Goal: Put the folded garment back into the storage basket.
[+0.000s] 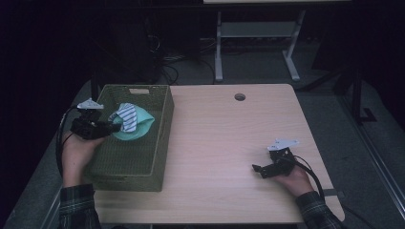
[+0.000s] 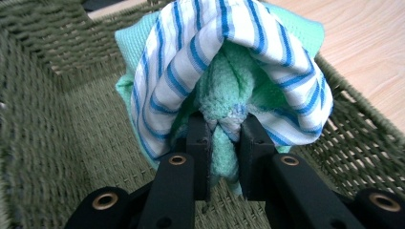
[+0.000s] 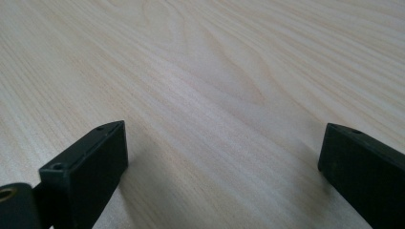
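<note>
Left gripper [image 1: 116, 127] holding the cloth bundle [image 1: 133, 122] over the basket [image 1: 162, 143]

High view: I have the bundle hanging above the basket's far half, floor straight below, so the coming move goes down. Left gripper view: my jaws are nearly closed, pinching the mint towel [image 2: 224, 100] and striped cloth [image 2: 167, 76] directly ahead. Right gripper view: my right gripper [image 3: 222, 157] stands wide open, holding nothing, on the desk [image 3: 200, 71], well apart
</note>
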`<state>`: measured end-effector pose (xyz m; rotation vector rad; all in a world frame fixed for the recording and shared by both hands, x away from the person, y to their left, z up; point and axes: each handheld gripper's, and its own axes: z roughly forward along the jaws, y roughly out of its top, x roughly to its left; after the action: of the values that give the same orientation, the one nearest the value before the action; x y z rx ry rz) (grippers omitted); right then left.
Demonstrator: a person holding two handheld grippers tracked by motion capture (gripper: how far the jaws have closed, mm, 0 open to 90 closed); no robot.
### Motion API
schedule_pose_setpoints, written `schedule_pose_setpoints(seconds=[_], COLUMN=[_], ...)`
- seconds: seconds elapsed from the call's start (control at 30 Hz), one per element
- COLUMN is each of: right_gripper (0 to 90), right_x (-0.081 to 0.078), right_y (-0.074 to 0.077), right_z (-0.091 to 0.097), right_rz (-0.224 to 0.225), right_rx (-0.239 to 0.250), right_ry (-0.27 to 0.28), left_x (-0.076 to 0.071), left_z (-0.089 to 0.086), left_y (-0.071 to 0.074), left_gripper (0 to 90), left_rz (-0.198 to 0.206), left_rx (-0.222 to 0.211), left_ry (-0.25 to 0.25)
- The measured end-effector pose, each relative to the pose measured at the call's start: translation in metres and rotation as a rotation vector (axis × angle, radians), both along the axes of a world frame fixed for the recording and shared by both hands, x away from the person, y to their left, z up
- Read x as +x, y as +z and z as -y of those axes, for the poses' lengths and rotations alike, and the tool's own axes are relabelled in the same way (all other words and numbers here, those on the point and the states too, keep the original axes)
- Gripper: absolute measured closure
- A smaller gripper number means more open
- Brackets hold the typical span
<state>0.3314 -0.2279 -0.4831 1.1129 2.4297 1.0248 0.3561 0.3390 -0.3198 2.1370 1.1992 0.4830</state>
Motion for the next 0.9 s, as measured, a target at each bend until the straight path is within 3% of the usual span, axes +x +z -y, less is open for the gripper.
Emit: schedule_pose_setpoints(seconds=[0.67,0.9], right_gripper=[2.7,2.7], right_x=[0.0,0.0], right_y=[0.0,0.0], right_z=[0.0,0.0], right_rz=[-0.001,0.0], right_rx=[0.0,0.0], right_ry=[0.0,0.0], left_x=[0.02,0.024], left_z=[0.007,0.005], left_y=[-0.039,-0.052], left_gripper=[76.7,76.6], left_rz=[-0.099,-0.151], left_rx=[0.029,0.068], left_ry=[-0.01,-0.018])
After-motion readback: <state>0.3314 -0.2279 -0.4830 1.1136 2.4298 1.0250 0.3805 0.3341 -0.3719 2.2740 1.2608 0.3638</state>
